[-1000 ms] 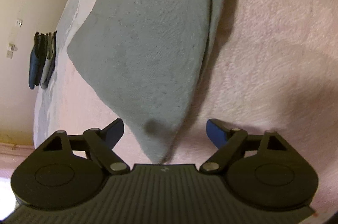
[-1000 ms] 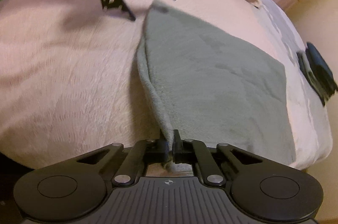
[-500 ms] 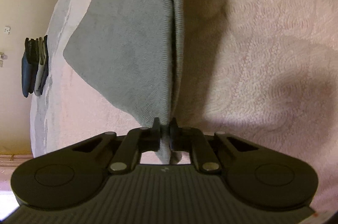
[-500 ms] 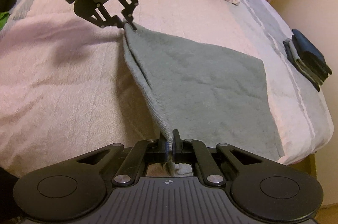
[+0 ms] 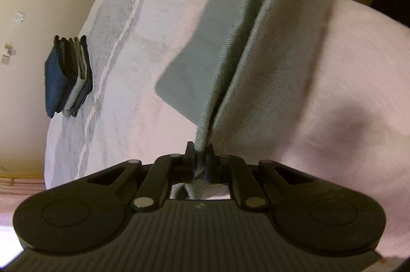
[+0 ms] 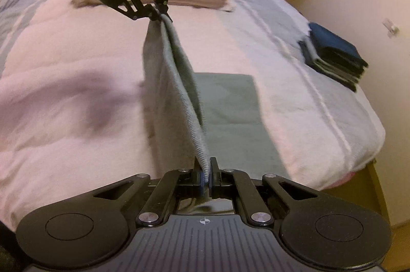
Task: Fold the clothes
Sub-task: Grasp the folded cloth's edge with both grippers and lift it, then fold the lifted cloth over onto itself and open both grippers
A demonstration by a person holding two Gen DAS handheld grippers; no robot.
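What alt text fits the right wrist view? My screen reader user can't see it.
Two tools, the right tool near and the left tool far, pinch opposite corners of a grey cloth, lifting one edge taut above a pink bedspread. A stack of folded clothes lies near the bed's right edge.

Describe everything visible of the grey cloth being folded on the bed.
The grey cloth is a plain, soft knit-looking piece with a ribbed edge. That edge is stretched taut in the air between the two corners, each pinched in a shut tool: the left hand-held gripper at the far corner, the right hand-held gripper at the near one. From the raised edge the fabric hangs in two layers, while its lower part lies flat on the pink bedspread.
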